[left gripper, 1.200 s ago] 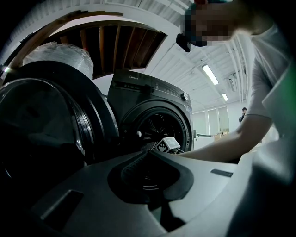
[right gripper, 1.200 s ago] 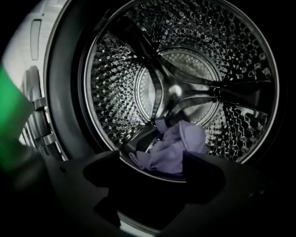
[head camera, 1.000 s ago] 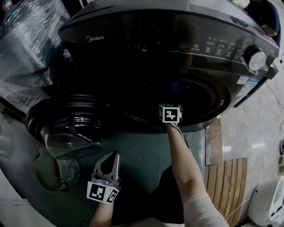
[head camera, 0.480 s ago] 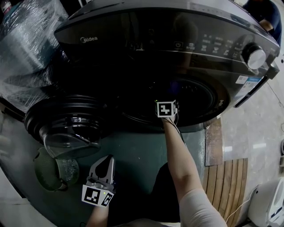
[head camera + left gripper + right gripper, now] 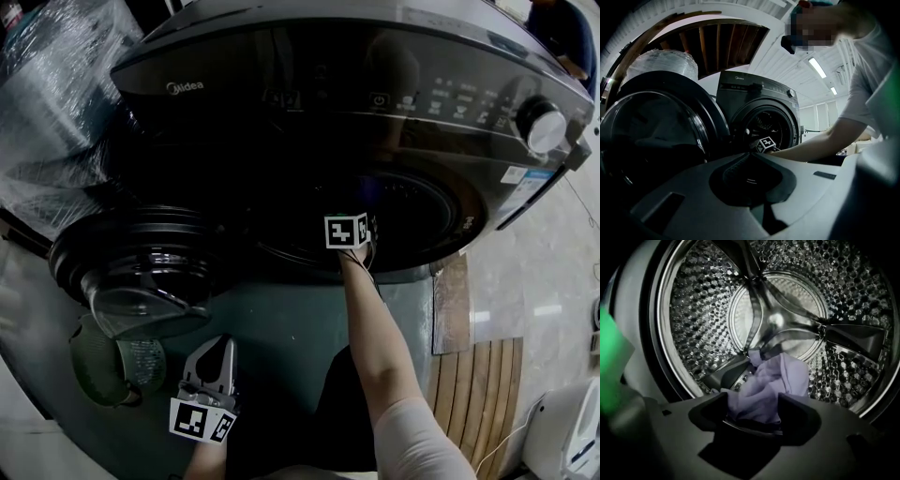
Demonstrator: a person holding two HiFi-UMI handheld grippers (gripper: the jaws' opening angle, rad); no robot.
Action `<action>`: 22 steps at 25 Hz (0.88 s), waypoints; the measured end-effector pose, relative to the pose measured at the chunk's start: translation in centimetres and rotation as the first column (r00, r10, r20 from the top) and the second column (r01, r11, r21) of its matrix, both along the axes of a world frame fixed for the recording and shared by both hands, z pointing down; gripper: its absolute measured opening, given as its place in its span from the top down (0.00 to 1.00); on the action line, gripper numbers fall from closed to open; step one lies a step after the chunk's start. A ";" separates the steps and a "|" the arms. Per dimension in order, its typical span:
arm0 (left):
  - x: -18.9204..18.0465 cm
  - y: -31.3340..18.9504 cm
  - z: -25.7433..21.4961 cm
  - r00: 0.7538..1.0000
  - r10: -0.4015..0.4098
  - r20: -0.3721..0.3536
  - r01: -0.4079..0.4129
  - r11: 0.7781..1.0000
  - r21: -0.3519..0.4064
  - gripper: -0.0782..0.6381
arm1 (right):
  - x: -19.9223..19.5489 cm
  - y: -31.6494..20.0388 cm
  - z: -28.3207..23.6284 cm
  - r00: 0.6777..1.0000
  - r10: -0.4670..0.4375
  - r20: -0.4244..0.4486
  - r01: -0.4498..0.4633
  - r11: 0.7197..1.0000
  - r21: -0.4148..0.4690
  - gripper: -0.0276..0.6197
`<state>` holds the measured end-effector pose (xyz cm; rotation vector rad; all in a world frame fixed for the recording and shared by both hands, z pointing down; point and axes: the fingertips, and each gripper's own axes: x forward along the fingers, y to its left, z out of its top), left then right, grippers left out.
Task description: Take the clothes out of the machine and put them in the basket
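A crumpled lilac cloth (image 5: 774,379) lies at the bottom of the steel drum (image 5: 693,310) of the dark front-loading machine (image 5: 375,56). My right gripper (image 5: 753,401) reaches into the drum, and its jaws have just been closing. They still stand wide, with the cloth between them. In the head view only its marker cube (image 5: 345,231) shows at the drum mouth. My left gripper (image 5: 223,343) hangs low in front of the machine, shut and empty, right of the green basket (image 5: 94,366). In the left gripper view the left gripper (image 5: 749,157) faces the machine (image 5: 754,101).
The round door (image 5: 141,262) stands swung open to the left, above the basket. A bundle wrapped in plastic film (image 5: 56,94) sits at the far left. Right of the machine are a wooden slatted platform (image 5: 487,394) and a white appliance (image 5: 572,431).
The right gripper's cube has shifted a little further into the drum mouth. The left gripper has stayed about where it was, low by the basket.
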<state>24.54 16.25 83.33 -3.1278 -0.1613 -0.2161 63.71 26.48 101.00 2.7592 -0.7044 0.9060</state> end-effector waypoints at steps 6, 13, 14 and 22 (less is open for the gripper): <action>0.2 0.3 0.4 1.000 0.005 0.007 -0.005 1.000 -0.002 0.86 | 0.1 0.3 0.3 1.000 0.009 -0.014 -0.010 0.999 -0.053 0.59; 0.4 0.5 0.5 1.000 0.007 0.009 -0.007 1.000 -0.004 0.86 | 0.0 0.3 0.4 1.000 0.002 -0.023 -0.004 0.997 -0.081 0.73; 0.3 0.5 0.5 1.000 0.008 0.008 -0.007 1.000 -0.004 0.86 | 0.0 0.4 0.4 1.000 0.006 -0.025 -0.008 0.996 -0.084 0.75; -0.1 0.5 0.2 1.000 0.005 0.001 -0.005 1.000 -0.002 0.86 | 0.0 0.6 0.0 0.998 0.013 -0.068 -0.019 0.996 -0.093 0.86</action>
